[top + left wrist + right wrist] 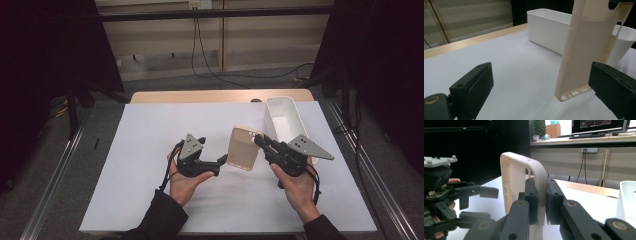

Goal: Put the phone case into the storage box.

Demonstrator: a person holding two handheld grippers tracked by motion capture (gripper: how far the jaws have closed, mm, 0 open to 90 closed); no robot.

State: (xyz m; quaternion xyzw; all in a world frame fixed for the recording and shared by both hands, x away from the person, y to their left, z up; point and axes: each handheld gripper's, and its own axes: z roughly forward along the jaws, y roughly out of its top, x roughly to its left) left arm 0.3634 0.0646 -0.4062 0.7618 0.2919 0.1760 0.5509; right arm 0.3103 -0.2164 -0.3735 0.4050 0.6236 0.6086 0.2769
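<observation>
The right gripper (pixel 261 141) is clamped on a cream phone case (pixel 244 147), its two black jaws pinching one wall of the case near the top corner, as the right gripper view shows with the pads pressed flat against either side of the thin rim (pixel 539 195); the case hangs upright from that grip, its open hollow turned toward the left gripper, and in the high view it sits between the two hands, above the white sheet (pixel 150 150) that covers the table; whether its lower edge touches the sheet cannot be told. The left gripper (pixel 218 166) has its jaws spread wide apart and holds nothing; in the left gripper view the lower end of the case (pixel 584 57) stands between the two dark pads, close to the right-hand pad but not pressed by it, while the other pad stands well off from it; in the right gripper view the parted jaws of the left gripper (pixel 477 203) sit just beside the case. A white rectangular bin (pixel 283 120) rests on the sheet behind the case, near the right hand (pixel 299 187), with its open top facing up.
</observation>
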